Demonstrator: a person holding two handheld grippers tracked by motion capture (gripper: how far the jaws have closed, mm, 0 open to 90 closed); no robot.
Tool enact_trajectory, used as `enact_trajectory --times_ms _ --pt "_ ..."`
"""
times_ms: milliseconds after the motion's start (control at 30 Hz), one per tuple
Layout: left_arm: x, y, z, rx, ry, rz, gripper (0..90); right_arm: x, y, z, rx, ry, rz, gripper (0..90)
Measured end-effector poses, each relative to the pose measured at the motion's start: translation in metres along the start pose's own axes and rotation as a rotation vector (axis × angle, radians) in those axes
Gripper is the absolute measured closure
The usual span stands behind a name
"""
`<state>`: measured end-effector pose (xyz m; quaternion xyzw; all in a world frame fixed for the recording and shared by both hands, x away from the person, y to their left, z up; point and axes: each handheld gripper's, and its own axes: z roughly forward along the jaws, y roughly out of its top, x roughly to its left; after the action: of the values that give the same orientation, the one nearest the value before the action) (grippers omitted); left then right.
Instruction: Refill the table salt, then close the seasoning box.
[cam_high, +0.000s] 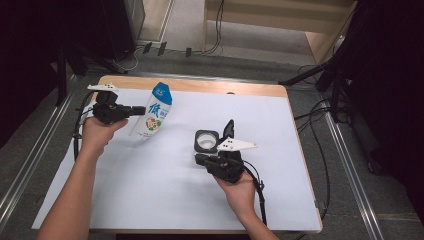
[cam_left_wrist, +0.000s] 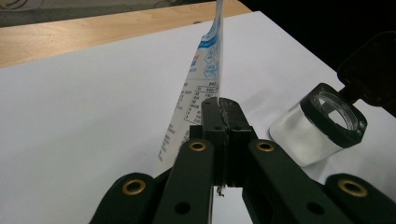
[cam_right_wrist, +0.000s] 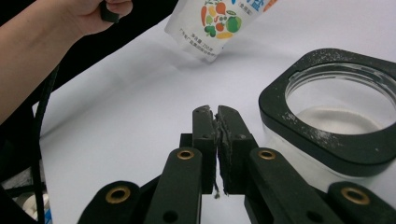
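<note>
Pouch hanging tilted, jar off to its 4 o'clock

The left gripper (cam_high: 131, 110) has its jaws pinched on the pouch (cam_high: 152, 113) edge, bottom corner toward the open jar (cam_high: 206, 140); the right gripper (cam_high: 201, 159) sits at the jar's 6 o'clock, jaws closed on nothing, so the pour's on the left hand.

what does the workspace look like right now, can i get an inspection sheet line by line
surface: wooden table covered by a white sheet.
job's things: printed pouch tilted, its edge pinched in the left gripper; clear jar with a black rim and hinged lid open, white contents inside.
clutter: nothing seen.
grippers: left gripper shut on the pouch; right gripper shut, nothing between its jaws, beside the jar.
cables: one cable trails from each gripper; more lie on the floor beyond the table.
surroundings: dark stands at both sides, light wooden furniture at the back.
</note>
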<state>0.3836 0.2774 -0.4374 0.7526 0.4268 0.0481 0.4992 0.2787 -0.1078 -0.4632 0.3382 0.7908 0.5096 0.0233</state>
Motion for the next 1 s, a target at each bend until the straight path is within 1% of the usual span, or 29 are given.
enact_trajectory --times_ms 100,200,300,333,533,667,767,800,867,1000 --pt "-0.004 -0.005 -0.007 0.010 0.012 0.006 90.0 -0.001 -0.001 -0.004 0.016 0.006 -0.007 87.8" --pt "-0.007 -0.012 -0.014 0.001 0.021 0.002 90.0 -0.003 -0.003 -0.008 0.032 0.016 -0.013 87.9" --pt "-0.010 -0.019 -0.021 0.002 0.025 0.004 90.0 -0.006 -0.005 -0.012 0.043 0.023 -0.011 87.8" --pt "-0.011 -0.021 -0.023 0.000 0.032 0.005 90.0 -0.007 -0.006 -0.013 0.043 0.024 -0.012 87.8" --pt "-0.015 -0.034 -0.032 0.000 0.042 0.006 90.0 -0.011 -0.010 -0.021 0.049 0.029 -0.016 87.8" --pt "-0.016 -0.044 -0.038 -0.003 0.044 -0.005 90.0 -0.015 -0.012 -0.026 0.055 0.019 -0.012 87.8" --pt "-0.017 -0.050 -0.041 -0.004 0.053 -0.006 90.0 -0.021 -0.014 -0.029 0.064 0.001 -0.011 87.9" --pt "-0.018 -0.051 -0.042 0.001 0.064 -0.002 90.0 -0.023 -0.015 -0.031 0.064 -0.002 -0.003 87.9" --pt "-0.018 -0.052 -0.044 0.000 0.072 -0.002 90.0 -0.027 -0.016 -0.034 0.062 -0.014 0.005 88.0" --pt "-0.019 -0.055 -0.044 -0.004 0.071 -0.002 90.0 -0.036 -0.015 -0.042 0.052 -0.043 0.024 88.7"
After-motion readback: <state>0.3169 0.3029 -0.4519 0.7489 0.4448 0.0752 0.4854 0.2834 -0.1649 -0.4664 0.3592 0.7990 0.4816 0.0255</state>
